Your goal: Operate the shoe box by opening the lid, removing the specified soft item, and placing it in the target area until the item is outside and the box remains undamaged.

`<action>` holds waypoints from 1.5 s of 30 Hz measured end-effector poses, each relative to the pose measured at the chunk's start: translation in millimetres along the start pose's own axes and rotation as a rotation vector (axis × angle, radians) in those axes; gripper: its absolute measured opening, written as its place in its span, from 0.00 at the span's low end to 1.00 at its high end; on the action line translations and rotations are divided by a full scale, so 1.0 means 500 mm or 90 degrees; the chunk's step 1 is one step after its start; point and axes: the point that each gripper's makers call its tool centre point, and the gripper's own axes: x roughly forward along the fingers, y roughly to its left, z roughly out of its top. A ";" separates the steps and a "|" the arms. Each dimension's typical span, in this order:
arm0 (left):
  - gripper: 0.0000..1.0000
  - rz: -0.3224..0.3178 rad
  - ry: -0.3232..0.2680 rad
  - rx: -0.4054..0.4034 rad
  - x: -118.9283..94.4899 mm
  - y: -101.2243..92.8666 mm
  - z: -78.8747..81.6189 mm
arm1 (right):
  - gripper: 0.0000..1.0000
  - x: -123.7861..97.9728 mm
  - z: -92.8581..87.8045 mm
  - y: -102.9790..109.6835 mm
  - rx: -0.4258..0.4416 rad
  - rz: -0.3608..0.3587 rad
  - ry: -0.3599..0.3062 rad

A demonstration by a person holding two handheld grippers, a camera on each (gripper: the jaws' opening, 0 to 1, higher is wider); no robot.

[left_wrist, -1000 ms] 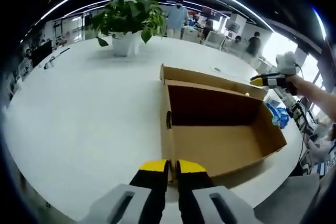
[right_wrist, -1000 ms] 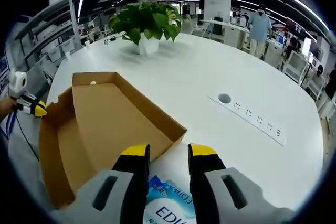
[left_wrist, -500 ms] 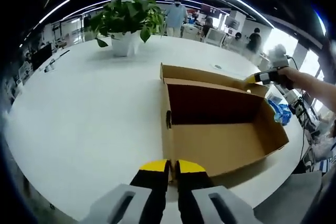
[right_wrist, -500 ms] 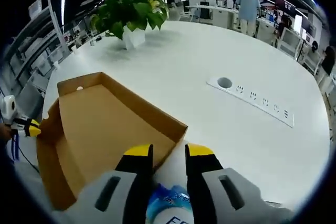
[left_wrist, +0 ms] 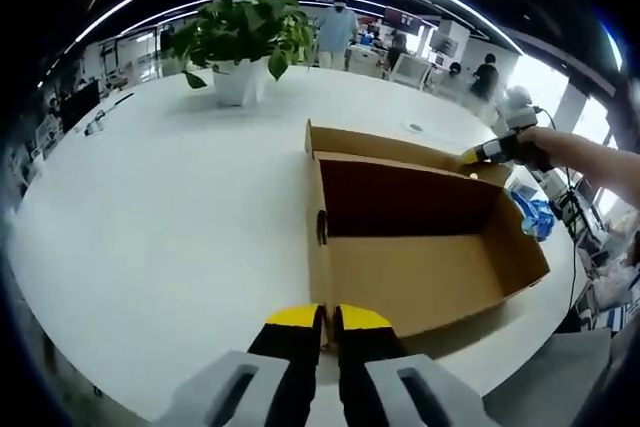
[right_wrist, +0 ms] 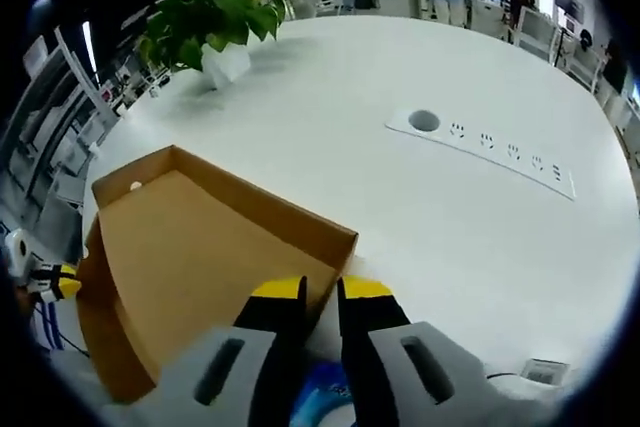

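While left gripper (left_wrist: 320, 319) clamps near wall of open brown cardboard shoe box (left_wrist: 420, 247), jaws nearly closed on thin edge, right gripper (right_wrist: 320, 292) sits beyond far corner, jaws narrowly parted, glossy blue soft packet (right_wrist: 322, 399) behind tips; grasp unclear.

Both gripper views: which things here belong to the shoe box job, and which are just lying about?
Job:
- open cardboard shoe box, empty inside
- blue soft pack beside the box
- left gripper at the box's near wall
- right gripper at the box's corner, over the pack

Lying about:
- potted plant
- socket strip set in the white table
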 end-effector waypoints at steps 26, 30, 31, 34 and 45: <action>0.05 0.006 -0.002 0.003 0.000 -0.003 -0.001 | 0.02 -0.054 0.040 -0.001 0.030 -0.021 -0.051; 0.04 0.008 -0.002 0.004 -0.001 -0.007 -0.001 | 0.01 -0.066 0.046 0.004 0.028 -0.022 -0.061; 0.04 0.009 -0.001 0.005 -0.001 -0.007 -0.001 | 0.01 -0.069 0.047 0.004 0.028 -0.022 -0.063; 0.04 0.007 -0.002 0.004 -0.001 -0.007 0.000 | 0.01 -0.078 0.049 0.005 0.025 -0.024 -0.067; 0.04 0.005 -0.002 0.008 0.003 -0.010 0.000 | 0.00 -0.123 0.072 0.011 0.013 -0.020 -0.103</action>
